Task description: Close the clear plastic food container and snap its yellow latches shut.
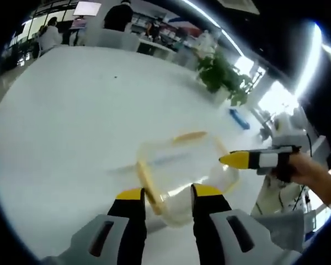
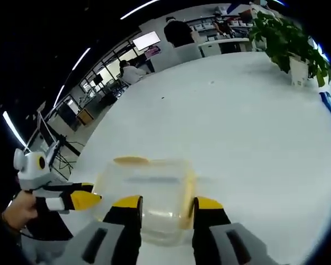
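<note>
The clear plastic container [image 1: 182, 171] rests on the white table [image 1: 71, 138], motion-blurred, with a yellow latch on its far side [image 1: 190, 136] and another along its left side [image 1: 149, 185]. My left gripper [image 1: 168, 193] is open, and the container's near corner lies between its yellow-tipped jaws. My right gripper [image 1: 235, 160], held by a hand [image 1: 311, 172], comes in from the right with its tip at the container's right wall. In the right gripper view the container [image 2: 146, 193] lies just ahead of my open right gripper [image 2: 168, 202], and the left gripper [image 2: 83, 200] points at it from the left.
A potted plant [image 1: 223, 74] and a blue object [image 1: 239, 118] stand near the table's far right edge; the same plant [image 2: 289, 38] shows at the upper right. People sit at desks [image 2: 179, 30] beyond the table. Wide bare tabletop [image 2: 237, 121] stretches behind the container.
</note>
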Demonstrator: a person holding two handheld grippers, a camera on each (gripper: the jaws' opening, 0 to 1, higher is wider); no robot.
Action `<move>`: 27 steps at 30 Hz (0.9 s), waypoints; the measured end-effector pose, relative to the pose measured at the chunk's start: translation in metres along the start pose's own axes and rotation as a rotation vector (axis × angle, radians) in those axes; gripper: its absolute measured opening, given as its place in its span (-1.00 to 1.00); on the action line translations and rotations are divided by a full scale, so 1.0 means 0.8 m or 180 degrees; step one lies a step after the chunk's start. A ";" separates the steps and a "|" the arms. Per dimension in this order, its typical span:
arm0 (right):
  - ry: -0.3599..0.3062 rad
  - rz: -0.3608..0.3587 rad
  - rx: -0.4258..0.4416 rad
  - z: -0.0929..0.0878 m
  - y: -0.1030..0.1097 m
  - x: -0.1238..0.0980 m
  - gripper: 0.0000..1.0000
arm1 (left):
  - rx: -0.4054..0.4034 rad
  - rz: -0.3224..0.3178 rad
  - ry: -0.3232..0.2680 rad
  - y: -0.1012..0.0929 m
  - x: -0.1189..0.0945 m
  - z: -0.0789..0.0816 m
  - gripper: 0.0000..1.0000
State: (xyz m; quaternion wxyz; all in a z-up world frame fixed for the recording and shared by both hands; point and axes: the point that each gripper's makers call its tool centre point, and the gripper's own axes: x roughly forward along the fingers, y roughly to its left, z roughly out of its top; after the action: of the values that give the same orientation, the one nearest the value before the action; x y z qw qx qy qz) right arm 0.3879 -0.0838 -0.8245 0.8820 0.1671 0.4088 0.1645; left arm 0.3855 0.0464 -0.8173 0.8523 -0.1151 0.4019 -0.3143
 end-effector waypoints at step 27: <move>0.0149 0.0169 -0.0340 -0.011 0.033 0.008 -0.25 | 0.0066 0.0063 -0.0295 0.028 -0.018 0.000 -0.37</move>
State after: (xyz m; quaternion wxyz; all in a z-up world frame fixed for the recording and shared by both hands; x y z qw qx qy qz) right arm 0.3808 -0.0564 -0.8232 0.8752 0.1267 0.4154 0.2133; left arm 0.3889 0.0731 -0.8185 0.8742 -0.1167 0.3598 -0.3043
